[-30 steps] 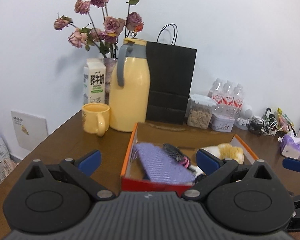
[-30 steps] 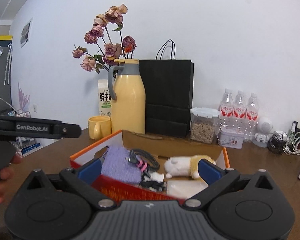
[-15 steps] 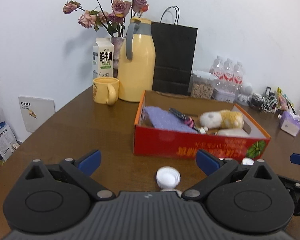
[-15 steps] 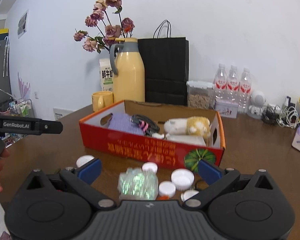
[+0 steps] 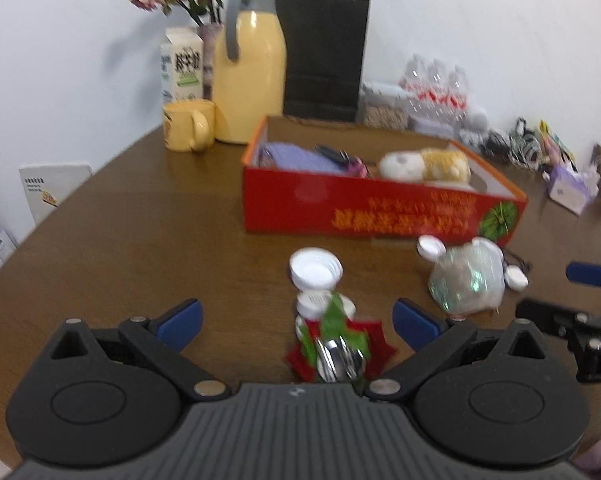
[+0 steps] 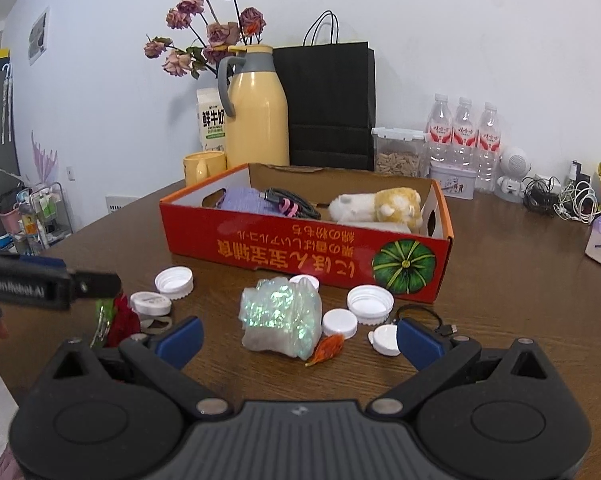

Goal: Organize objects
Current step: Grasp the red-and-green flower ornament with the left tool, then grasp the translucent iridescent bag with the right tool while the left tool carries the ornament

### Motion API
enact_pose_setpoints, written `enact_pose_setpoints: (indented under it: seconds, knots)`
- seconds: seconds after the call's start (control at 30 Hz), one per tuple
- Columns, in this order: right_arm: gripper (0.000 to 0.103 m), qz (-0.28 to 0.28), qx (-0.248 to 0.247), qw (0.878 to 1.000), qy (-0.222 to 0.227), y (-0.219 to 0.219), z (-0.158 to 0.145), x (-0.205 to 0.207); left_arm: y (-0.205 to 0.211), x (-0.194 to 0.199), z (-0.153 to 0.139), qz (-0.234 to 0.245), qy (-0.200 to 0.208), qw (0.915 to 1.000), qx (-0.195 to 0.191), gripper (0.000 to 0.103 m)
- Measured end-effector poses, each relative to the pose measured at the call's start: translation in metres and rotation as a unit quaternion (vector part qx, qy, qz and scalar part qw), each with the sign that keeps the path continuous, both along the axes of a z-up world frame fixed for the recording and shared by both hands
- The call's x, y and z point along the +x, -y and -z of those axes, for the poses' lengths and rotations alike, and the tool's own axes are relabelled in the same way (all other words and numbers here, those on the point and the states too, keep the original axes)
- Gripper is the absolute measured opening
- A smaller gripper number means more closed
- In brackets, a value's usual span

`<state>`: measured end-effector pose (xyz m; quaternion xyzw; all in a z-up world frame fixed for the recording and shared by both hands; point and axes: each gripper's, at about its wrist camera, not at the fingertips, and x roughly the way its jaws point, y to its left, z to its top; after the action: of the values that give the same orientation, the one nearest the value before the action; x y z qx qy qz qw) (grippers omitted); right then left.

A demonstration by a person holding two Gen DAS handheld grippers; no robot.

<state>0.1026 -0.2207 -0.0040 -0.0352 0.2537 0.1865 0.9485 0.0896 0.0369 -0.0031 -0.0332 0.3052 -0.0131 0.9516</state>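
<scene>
Left wrist view: the left gripper (image 5: 296, 316) has its fingers spread wide and empty, over white caps (image 5: 315, 268) on the surface in front of the red box (image 5: 380, 210). Right wrist view: the right gripper (image 6: 298, 338) is likewise wide apart, empty, around an iridescent bag (image 6: 280, 314) just before that box (image 6: 300, 252).

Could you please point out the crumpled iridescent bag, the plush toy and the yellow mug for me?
crumpled iridescent bag (image 6: 278, 314): right wrist view, middle of its shiny front.
plush toy (image 6: 376, 205): right wrist view, its back.
yellow mug (image 5: 186, 125): left wrist view, its side wall.
</scene>
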Motion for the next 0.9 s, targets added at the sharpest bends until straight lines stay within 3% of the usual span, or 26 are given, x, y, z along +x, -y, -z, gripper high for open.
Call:
enact_pose_setpoints:
  seconds: [0.43,0.53,0.6,0.67,0.9]
  knots:
    - [0.103,0.002,-0.001,1.0,-0.022,0.002,0.015,0.004,0.007,0.001,0.023,0.013,-0.029,0.9994,-0.018,0.102]
    - [0.103,0.001,-0.001,1.0,-0.024,0.002,0.017,0.004,0.006,0.0,0.023,0.015,-0.026,0.9992,-0.026,0.087]
    - [0.103,0.001,-0.001,1.0,-0.026,0.001,0.018,0.005,0.006,0.0,0.023,0.018,-0.026,0.999,-0.03,0.067]
    - [0.103,0.0,-0.001,1.0,-0.028,0.001,0.02,0.005,0.006,-0.002,0.023,0.022,-0.024,0.9989,-0.033,0.054]
    - [0.103,-0.003,-0.001,0.999,-0.035,0.0,0.023,0.008,0.001,-0.011,0.018,0.013,-0.006,0.9994,-0.033,0.038]
